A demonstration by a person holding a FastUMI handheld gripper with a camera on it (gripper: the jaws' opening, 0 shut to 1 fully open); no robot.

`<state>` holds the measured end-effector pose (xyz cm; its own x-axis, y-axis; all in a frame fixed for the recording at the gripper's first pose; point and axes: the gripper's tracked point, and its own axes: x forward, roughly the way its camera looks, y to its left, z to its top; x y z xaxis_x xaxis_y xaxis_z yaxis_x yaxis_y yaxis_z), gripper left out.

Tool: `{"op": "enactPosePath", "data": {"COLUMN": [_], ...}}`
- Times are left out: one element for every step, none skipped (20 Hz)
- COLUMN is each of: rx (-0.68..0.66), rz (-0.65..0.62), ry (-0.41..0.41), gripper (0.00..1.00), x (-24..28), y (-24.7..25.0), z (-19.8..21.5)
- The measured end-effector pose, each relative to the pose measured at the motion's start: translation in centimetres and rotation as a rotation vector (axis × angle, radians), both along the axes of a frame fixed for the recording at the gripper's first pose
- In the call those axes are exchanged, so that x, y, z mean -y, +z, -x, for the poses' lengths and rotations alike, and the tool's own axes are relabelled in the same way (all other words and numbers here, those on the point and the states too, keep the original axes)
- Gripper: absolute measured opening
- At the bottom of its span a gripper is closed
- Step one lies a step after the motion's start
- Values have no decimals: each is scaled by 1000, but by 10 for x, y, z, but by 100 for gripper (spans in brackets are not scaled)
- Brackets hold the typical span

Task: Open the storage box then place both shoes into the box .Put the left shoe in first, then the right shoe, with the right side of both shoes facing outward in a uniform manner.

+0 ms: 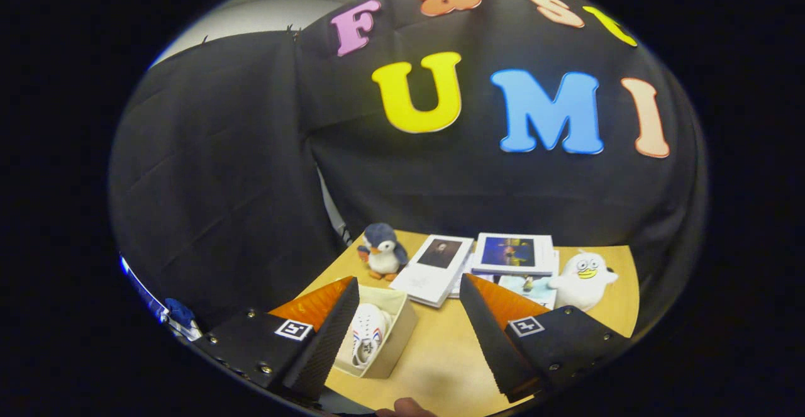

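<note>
above, gripper [409,335] with fingers spread, holding nothing, over the worktop [440,354]. storage box [396,335] near the left edge, partly behind the left finger, holds a white shoe [368,335]. plush penguin [382,251] and booklets [434,269] toward the far edge.

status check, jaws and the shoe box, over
Gripper open, jaws spread, holding nothing. Storage box open, one white shoe inside, by the left jaw. Books and plush toys beyond, not blocking.

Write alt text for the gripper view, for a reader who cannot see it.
The open claw hangs above a wooden table, holding nothing. Beside its left finger, an open box holds a white shoe. Beyond the fingers sit a penguin toy, booklets and a white duck toy.
</note>
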<state>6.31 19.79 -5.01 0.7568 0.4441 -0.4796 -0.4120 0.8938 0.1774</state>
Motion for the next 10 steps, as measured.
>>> {"op": "enactPosePath", "data": {"rx": [37,76,105,137,166,204,243,290,337,398], "rz": [1,2,-2,-18,-29,-29,-22,-19,-16,-3], "ry": [-37,-82,-117,-157,-190,-230,-268,-295,-311,-320], "gripper": [97,97,97,97,98,97,98,97,97,97], "x": [16,34,46,62,72,85,100,112,115,122], "y": [9,19,25,35,43,57,65,72,84,91], "z": [-1,-1,-2,0,1,2,2,4,7,11]}}
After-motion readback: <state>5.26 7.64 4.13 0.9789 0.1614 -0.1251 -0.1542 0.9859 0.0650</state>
